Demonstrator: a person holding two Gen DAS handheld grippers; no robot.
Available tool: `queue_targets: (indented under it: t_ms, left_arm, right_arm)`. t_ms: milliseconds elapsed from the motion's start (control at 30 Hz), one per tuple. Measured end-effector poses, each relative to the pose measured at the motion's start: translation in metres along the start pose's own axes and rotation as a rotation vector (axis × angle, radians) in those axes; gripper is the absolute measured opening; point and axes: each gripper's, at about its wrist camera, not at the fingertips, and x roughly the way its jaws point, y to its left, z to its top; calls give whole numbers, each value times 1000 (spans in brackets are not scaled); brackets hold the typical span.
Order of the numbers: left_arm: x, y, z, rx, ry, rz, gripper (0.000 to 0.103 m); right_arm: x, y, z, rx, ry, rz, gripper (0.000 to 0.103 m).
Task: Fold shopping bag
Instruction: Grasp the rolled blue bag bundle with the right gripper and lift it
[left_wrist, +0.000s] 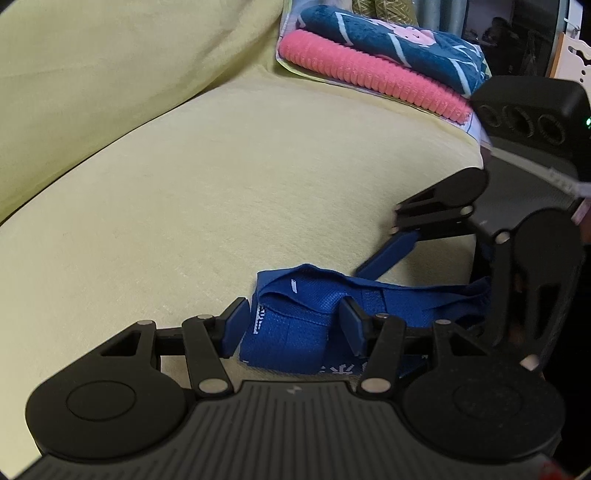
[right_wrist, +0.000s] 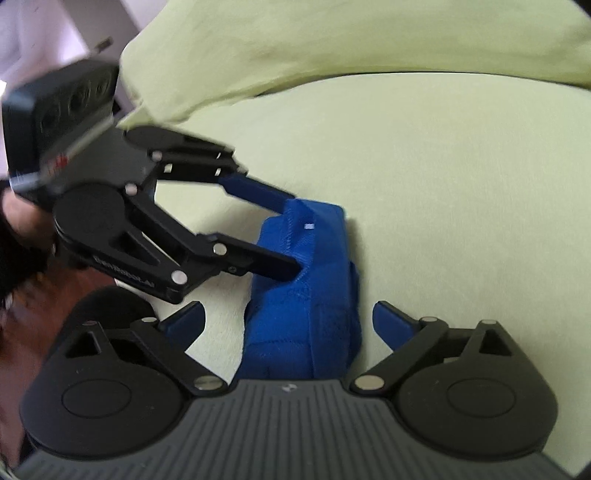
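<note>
Blue shopping bag (left_wrist: 291, 325) lies bundled small on the yellow sofa cushion (left_wrist: 221, 203). Left gripper (left_wrist: 291, 328) straddles one end, fingers apart, possibly touching; right gripper (right_wrist: 288, 325) spread wide. Close squarely across all layers so the fold holds.

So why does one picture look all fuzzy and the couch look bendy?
Right wrist view: motion blur smears the left claw and the blue bag. Left wrist view: sharper, with the bag's weave and the pink towel's ridges crisp. Both views: the fisheye lens curves the couch cushion and darkens the corners.
</note>
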Motion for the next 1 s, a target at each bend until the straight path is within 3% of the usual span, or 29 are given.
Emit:
queue_targets:
  t_ms: [200, 300, 467, 600, 833, 1000]
  left_arm:
    - [2, 2, 4, 15, -2, -16, 57]
    - [3, 3, 4, 15, -7, -22, 57]
    - [4, 6, 3, 11, -14, -31, 57]
    - [5, 5, 4, 13, -15, -26, 57]
    - [-27, 7, -2, -14, -64, 6, 56]
    - [-41, 13, -20, -25, -32, 71, 55]
  right_arm:
    - [13, 6, 8, -107, 50, -19, 95]
    - [13, 5, 12, -75, 63, -31, 91]
    - [8, -6, 16, 26, 79, -23, 66]
    - [4, -9, 14, 53, 75, -30, 64]
    - [0, -6, 9, 62, 56, -55, 42]
    - [-4, -4, 6, 69, 42, -73, 40]
